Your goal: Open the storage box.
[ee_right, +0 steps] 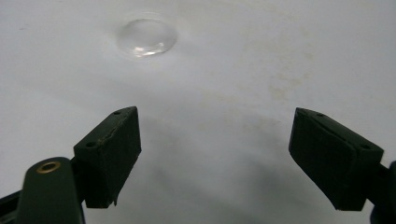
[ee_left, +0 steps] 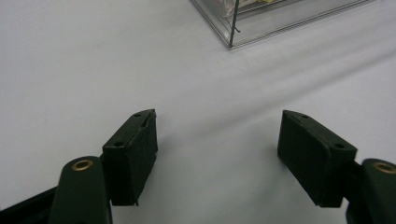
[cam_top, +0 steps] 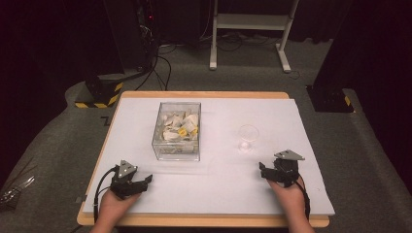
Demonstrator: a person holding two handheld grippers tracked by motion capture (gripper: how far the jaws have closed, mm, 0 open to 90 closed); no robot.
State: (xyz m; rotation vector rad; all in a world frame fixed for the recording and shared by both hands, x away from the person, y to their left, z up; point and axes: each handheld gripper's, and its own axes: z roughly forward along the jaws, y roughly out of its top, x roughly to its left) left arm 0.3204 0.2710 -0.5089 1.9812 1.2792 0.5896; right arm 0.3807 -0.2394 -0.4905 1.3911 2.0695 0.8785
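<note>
We rest both grippers, left (cam_top: 145,180) and right (cam_top: 264,170), fingers spread and empty, on the tabletop (cam_top: 218,179); clear box (cam_top: 177,130) at 11 o'clock, glass (cam_top: 248,137) at 1, awaiting our reach.

A wooden table (cam_top: 204,221) bears a white sheet (cam_top: 233,179) — on it a clear box (cam_top: 177,130) and a glass (cam_top: 248,137).

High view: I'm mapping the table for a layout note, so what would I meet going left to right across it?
left gripper → clear plastic box of small white and yellow items → clear glass cup → right gripper, all on the white table top.
</note>
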